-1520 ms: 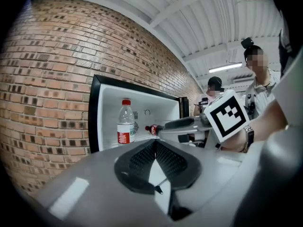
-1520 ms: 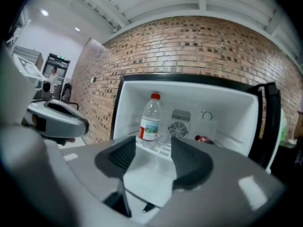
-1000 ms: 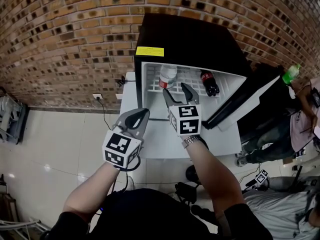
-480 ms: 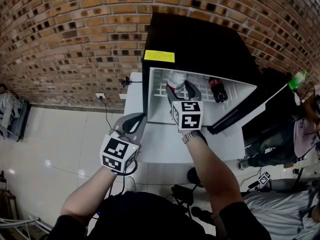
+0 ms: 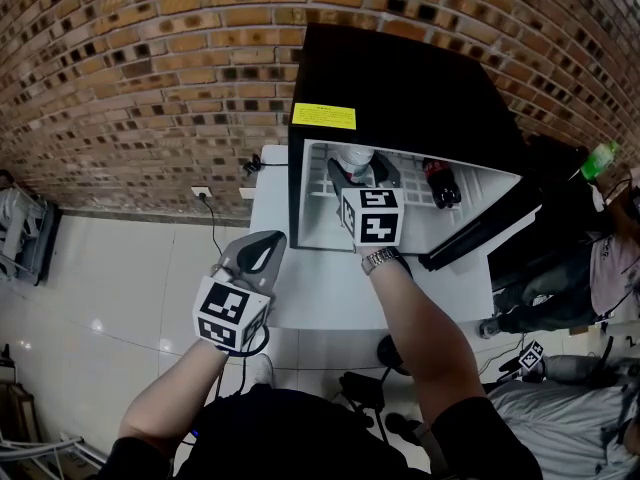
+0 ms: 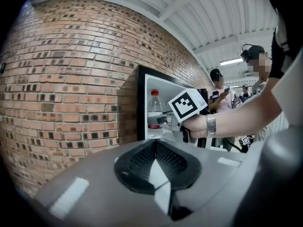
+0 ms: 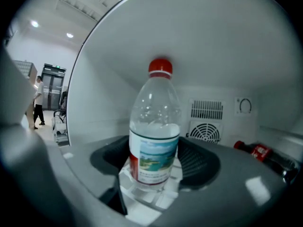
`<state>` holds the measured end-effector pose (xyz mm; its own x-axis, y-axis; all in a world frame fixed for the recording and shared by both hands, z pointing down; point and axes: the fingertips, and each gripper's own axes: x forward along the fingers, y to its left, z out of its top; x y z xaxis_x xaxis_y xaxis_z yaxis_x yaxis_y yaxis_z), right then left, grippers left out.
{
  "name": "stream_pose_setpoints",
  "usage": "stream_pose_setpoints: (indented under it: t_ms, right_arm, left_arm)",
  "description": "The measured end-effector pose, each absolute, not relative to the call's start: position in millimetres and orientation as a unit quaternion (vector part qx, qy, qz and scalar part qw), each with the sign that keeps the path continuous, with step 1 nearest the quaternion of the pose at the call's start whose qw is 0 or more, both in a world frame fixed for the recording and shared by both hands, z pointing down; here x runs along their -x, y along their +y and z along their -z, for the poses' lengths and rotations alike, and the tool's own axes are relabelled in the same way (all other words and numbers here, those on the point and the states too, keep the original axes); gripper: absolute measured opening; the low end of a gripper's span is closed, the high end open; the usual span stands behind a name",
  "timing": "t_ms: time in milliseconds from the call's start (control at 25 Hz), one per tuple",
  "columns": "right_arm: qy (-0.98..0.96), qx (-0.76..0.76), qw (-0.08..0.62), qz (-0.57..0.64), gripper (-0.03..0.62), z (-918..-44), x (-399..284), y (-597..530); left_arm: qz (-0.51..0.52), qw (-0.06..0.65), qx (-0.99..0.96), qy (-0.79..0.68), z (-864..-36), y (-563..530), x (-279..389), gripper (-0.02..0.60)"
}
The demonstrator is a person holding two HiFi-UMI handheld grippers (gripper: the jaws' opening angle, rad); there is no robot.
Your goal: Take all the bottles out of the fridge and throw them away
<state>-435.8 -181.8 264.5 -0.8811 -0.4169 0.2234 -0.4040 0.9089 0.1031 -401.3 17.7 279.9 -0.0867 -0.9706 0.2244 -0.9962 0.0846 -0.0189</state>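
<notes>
A black mini fridge (image 5: 400, 78) stands open on a white stand. Inside, a clear water bottle (image 5: 352, 158) with a red cap stands upright at the left, and a dark cola bottle (image 5: 440, 180) lies on its side at the right. My right gripper (image 5: 358, 171) reaches into the fridge. Its jaws are opening, with the water bottle (image 7: 154, 136) between them and a gap at each pad. The cola bottle (image 7: 258, 152) lies off to its right. My left gripper (image 5: 258, 253) hangs shut and empty in front of the fridge, left of the right arm. From the left gripper (image 6: 154, 167) the water bottle (image 6: 155, 110) shows in the doorway.
The fridge door (image 5: 500, 218) swings out to the right. The white stand (image 5: 320, 278) juts toward me under the fridge. A brick wall (image 5: 150, 78) runs behind. People stand at the right, near a green bottle (image 5: 598, 155). A socket and cable (image 5: 203, 200) sit at the wall's foot.
My right gripper has moved forward into the fridge, and its jaws now stand either side of the water bottle. The left gripper has drifted slightly left and back.
</notes>
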Motion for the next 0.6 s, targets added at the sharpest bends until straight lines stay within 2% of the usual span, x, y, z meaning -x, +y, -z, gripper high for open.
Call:
stream_pose_setpoints:
  t_ms: [320,600]
  right_arm:
    - [-0.970,-0.218,0.107,0.020,0.291,-261,422,-172]
    - [-0.970,-0.222,0.094,0.019,0.288,-262,376,-146]
  left_arm:
    - [-0.082,0.079,-0.673,-0.730,-281,22,401,0.003]
    - [-0.074,0.079,-0.695,-0.711,-283,9,377,0.003]
